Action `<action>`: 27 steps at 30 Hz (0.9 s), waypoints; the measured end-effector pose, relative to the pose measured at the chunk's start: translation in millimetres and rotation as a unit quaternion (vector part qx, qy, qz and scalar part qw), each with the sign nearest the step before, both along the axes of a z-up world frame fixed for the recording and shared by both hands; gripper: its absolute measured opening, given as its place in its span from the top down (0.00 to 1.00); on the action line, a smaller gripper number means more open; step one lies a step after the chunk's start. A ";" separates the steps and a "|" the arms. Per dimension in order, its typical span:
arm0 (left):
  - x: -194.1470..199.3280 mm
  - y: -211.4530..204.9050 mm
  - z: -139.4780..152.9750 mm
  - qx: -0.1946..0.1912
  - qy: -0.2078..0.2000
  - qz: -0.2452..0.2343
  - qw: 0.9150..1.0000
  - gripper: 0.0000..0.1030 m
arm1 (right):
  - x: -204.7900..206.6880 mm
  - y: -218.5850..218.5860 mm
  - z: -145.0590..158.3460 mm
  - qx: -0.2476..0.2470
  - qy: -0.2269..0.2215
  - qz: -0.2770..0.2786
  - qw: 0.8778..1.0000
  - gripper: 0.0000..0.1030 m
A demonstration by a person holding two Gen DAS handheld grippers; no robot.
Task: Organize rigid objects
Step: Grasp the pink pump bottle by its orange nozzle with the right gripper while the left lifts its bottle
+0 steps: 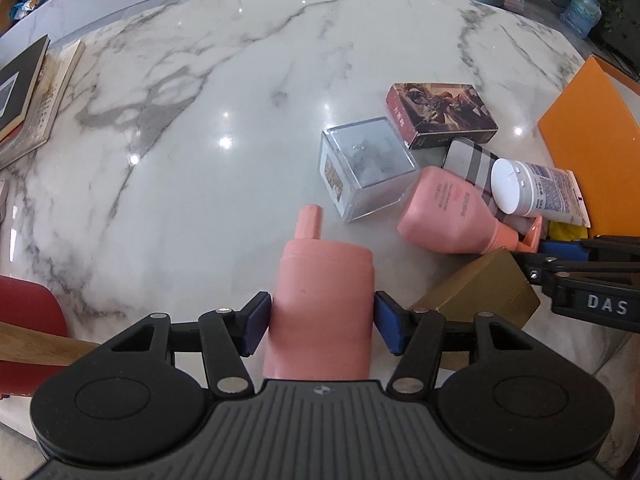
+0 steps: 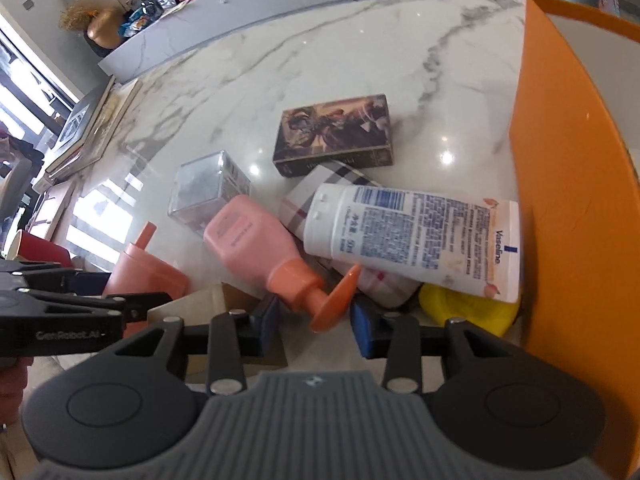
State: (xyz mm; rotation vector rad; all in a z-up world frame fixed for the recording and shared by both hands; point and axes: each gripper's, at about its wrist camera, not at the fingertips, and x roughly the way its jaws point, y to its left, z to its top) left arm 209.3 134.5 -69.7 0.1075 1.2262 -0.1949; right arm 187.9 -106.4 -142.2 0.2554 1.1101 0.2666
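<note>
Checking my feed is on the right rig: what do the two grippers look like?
Both match: left gripper and right gripper have black linkage arms with silver pivot pins, blue pads on the jaws and a ribbed grey body. White lettering marks each one's side.

Two pink pump bottles: one upright (image 1: 324, 304), the other lying on its side (image 1: 448, 216). Three boxes on the counter (image 1: 200, 160): one clear plastic cube (image 1: 366, 168), one dark illustrated box (image 1: 440, 114), and one gold-brown box (image 1: 480, 292). One white lotion tube (image 2: 416, 236), lying over one plaid-patterned item (image 2: 336, 178). One yellow thing (image 2: 468, 308), mostly hidden under the tube. One large orange container (image 2: 572, 200) at the right edge. A small stack of books (image 1: 28, 92), at least two, at the far left. Two handheld grippers, one per view.
</note>
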 end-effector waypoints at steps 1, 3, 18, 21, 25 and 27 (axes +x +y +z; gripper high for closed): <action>-0.2 0.4 0.6 -0.004 -0.002 0.000 1.000 0.40 | -1.5 0.9 2.4 -0.003 -0.006 0.004 1.000 0.64; -1.2 0.8 2.8 -0.002 -0.009 0.002 1.000 0.40 | -4.3 1.7 8.6 -0.005 -0.020 0.009 1.000 0.66; -41.7 -0.3 57.3 -0.106 -0.158 0.052 0.980 0.40 | -20.1 -0.9 58.1 -0.019 -0.093 0.018 0.995 0.77; -53.4 -7.3 64.0 -0.125 -0.180 0.042 0.975 0.40 | -26.8 -4.7 64.5 -0.026 -0.103 0.015 0.994 0.77; -64.9 -25.4 66.3 -0.123 -0.189 0.019 0.974 0.40 | -37.0 -8.5 74.8 -0.043 -0.121 0.019 0.992 0.77; -69.9 -33.2 66.4 -0.120 -0.193 0.012 0.974 0.40 | -41.0 -11.4 78.8 -0.047 -0.127 0.020 0.991 0.77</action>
